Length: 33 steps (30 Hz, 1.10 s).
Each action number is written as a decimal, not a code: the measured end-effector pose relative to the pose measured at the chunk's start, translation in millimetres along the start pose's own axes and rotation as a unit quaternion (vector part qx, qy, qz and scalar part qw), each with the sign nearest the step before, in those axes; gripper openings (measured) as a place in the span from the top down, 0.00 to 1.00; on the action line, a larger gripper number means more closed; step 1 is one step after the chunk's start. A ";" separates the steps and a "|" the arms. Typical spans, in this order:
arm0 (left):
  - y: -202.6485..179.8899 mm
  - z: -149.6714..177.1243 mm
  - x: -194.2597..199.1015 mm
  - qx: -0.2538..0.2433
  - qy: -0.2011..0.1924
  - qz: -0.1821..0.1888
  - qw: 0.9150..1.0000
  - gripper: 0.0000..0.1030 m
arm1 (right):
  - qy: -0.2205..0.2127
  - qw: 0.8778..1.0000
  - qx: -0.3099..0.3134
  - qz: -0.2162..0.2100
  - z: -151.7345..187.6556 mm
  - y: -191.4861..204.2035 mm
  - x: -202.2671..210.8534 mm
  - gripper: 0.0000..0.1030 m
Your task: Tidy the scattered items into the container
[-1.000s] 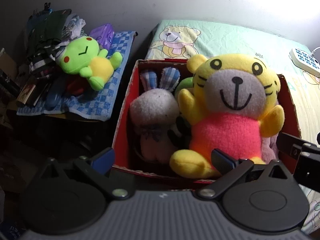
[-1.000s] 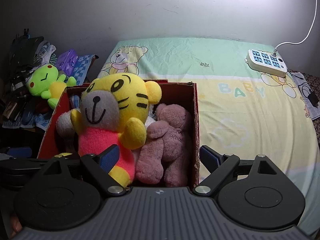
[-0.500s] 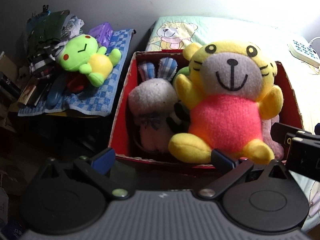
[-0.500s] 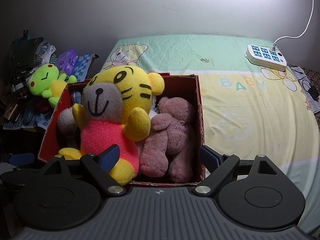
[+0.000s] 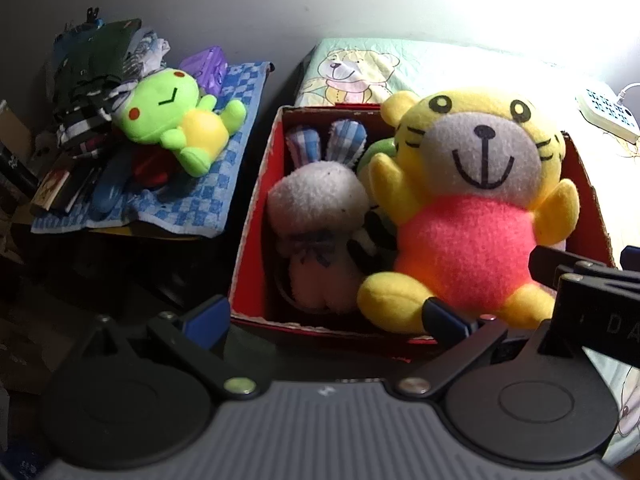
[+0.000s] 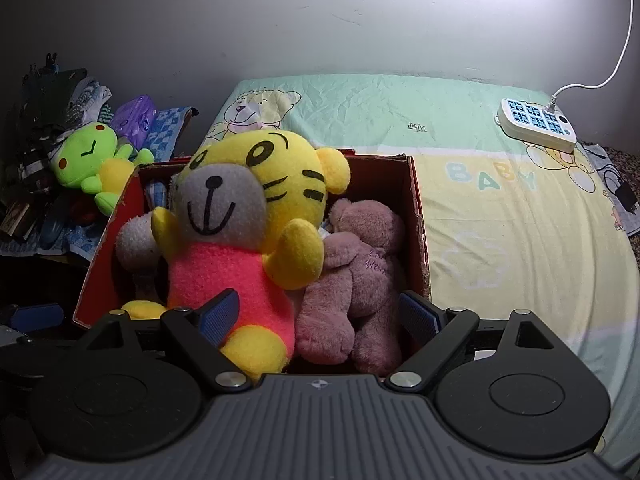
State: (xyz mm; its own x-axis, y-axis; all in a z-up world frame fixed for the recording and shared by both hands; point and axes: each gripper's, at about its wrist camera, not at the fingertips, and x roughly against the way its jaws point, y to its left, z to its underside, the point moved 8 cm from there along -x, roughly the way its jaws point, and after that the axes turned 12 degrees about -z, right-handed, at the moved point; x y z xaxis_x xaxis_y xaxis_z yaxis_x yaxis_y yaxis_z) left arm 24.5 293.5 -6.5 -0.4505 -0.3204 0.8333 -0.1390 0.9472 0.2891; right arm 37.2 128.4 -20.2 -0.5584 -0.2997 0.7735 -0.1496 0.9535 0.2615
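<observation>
A red cardboard box (image 5: 256, 216) (image 6: 418, 216) stands on the bed. In it sit a yellow tiger plush in a pink shirt (image 5: 472, 216) (image 6: 236, 232), a grey rabbit plush with checked ears (image 5: 316, 216) and a mauve bear plush (image 6: 356, 264). A green frog plush (image 5: 176, 124) (image 6: 92, 160) lies outside the box on a blue checked cloth (image 5: 224, 184). My left gripper (image 5: 326, 314) is open and empty in front of the box. My right gripper (image 6: 320, 316) is open and empty at the box's near edge.
The bed sheet (image 6: 500, 208) with a bear print stretches right of the box. A white power strip (image 6: 536, 128) with its cable lies at the far right. A pile of clothes and books (image 5: 84, 92) and a purple item (image 5: 208, 68) sit at the left.
Both grippers have drawn back and up a little from the box. The tiger plush stays in the box. Both stay open.
</observation>
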 end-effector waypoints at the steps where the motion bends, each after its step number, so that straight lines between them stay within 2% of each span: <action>1: -1.4 -0.4 0.2 -0.002 -0.001 0.001 1.000 0.01 | 0.000 1.000 -0.001 0.000 -0.5 -0.4 -0.2 0.14; 10: -7.1 -3.8 -5.4 -0.003 0.000 0.005 1.000 0.01 | -0.001 1.000 -0.012 0.004 -2.5 -6.2 -2.5 0.14; 17: -12.2 -4.9 -10.3 -0.002 0.007 0.027 1.000 0.01 | 0.001 1.000 -0.013 0.001 -2.2 -6.1 -4.8 0.14; 33: -13.2 -9.8 -8.3 -0.005 -0.008 0.021 1.000 0.00 | 0.002 1.000 -0.022 0.003 -3.6 -9.3 -6.0 0.14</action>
State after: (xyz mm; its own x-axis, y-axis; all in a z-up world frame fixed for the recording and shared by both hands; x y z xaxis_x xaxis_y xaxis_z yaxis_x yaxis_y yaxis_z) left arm 38.7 283.5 -12.6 -0.4695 -0.2809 0.8371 -0.1105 0.9593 0.2600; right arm 44.8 121.3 -25.2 -0.5554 -0.2947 0.7776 -0.1112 0.9530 0.2818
